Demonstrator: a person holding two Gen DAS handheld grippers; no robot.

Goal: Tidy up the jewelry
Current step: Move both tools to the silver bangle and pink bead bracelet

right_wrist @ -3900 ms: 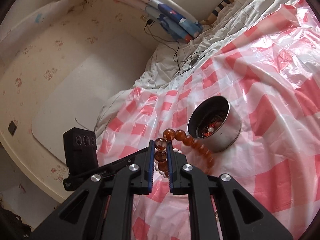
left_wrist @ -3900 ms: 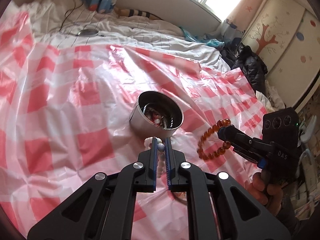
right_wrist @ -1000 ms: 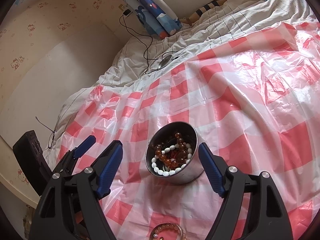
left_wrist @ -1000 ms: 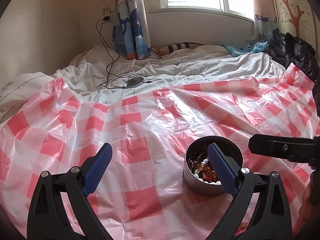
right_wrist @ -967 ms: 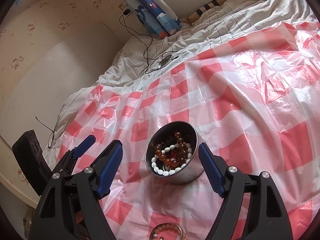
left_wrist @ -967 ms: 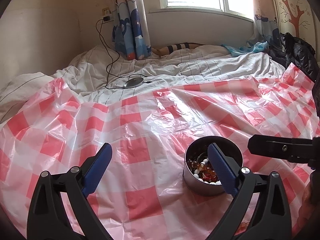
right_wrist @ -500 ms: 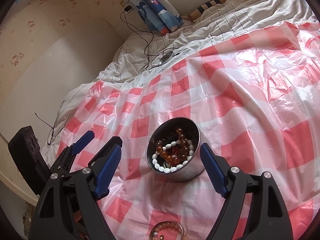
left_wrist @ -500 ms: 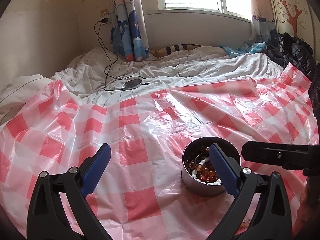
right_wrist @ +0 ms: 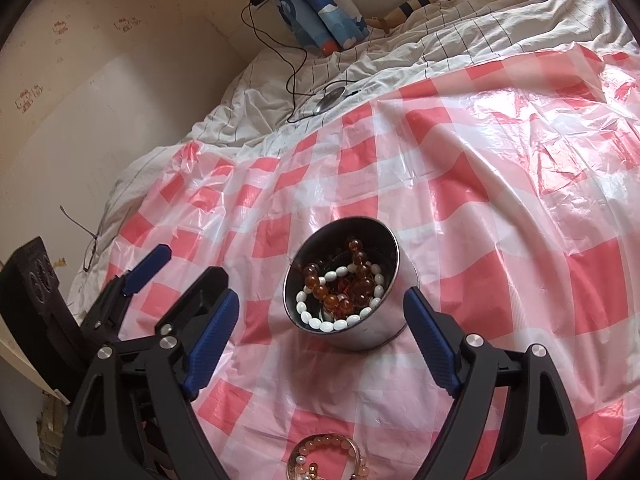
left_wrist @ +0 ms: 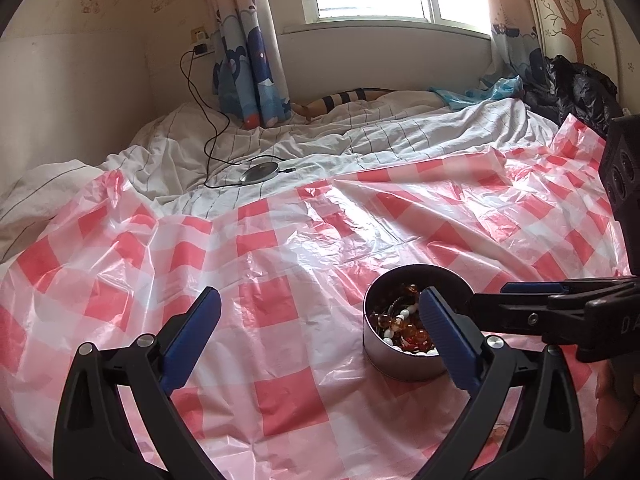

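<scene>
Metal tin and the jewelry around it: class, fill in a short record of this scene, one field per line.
Container: round metal tin, upright, no lid on it
Contents: white bead bracelet and amber bead bracelet, tangled together
Left outside: pink bead bracelet, on the sheet in front of the tin
Surface: red-and-white checked plastic sheet over a bed
Left hand-held gripper: open, empty
Right hand-held gripper: open, empty, its jaws have just been opening

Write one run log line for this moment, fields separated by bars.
left gripper open, empty | right gripper open, empty | tin holds bracelets | pink bracelet outside
</scene>
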